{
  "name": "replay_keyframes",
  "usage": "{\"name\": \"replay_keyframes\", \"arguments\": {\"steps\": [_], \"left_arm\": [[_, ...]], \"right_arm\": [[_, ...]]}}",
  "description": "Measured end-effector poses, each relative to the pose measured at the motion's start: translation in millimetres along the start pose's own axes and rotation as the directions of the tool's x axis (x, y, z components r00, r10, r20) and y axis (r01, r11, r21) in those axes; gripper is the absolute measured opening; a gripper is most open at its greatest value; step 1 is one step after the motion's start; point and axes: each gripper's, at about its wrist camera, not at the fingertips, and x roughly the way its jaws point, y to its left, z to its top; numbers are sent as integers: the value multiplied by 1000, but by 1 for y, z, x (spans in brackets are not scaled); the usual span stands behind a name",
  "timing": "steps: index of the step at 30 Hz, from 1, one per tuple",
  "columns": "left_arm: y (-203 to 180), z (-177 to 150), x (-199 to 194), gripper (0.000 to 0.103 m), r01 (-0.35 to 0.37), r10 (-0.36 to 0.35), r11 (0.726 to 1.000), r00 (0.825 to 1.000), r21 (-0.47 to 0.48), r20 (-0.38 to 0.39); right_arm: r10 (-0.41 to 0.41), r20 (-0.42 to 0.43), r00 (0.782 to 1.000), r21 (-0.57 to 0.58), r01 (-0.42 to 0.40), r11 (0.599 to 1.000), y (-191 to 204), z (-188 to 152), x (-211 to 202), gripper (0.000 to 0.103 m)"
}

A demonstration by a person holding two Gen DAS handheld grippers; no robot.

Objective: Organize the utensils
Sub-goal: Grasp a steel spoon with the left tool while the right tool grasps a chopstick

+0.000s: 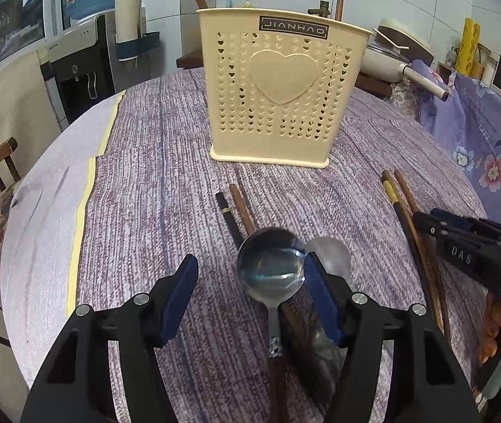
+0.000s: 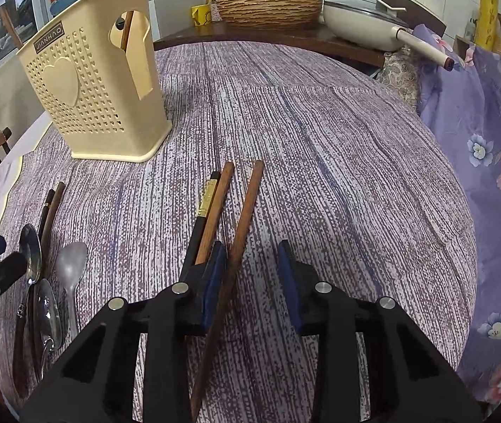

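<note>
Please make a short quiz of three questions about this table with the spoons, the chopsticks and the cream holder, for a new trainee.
1. True or false: the left gripper is shut on the shiny spoon.
2. Which lies between the fingers of the right gripper? A) a brown chopstick B) the dull grey spoon C) nothing
3. Fill in: the cream utensil holder has a large ____ shape on its front.

Key:
1. False; the left gripper is open, its fingers on either side of the spoon's bowl.
2. A; the right gripper is open around it.
3. Heart.
</note>
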Motion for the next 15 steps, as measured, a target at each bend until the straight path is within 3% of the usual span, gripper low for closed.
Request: {"name": "replay_keyframes", "arguments": {"steps": [4, 9, 12, 15], "left_arm": [[-12, 5, 1, 65, -4, 4, 1000, 1000, 15, 3], [-21, 1, 10, 67, -78, 79, 996, 997, 50, -4], [-18, -1, 14, 67, -79, 79, 996, 997, 37, -23], [-17, -1, 16, 57, -81, 81, 996, 996, 29, -33]], "right_arm": [[11, 1, 1000, 9, -11, 1000, -1, 0, 0, 32], [9, 0, 1000, 11, -9, 1000, -1, 0, 0, 32], [4, -1, 1000, 8, -4, 1000, 0, 2, 1, 32], [-5, -4, 1000, 5, 5, 1000, 3, 6, 4, 32]]}}
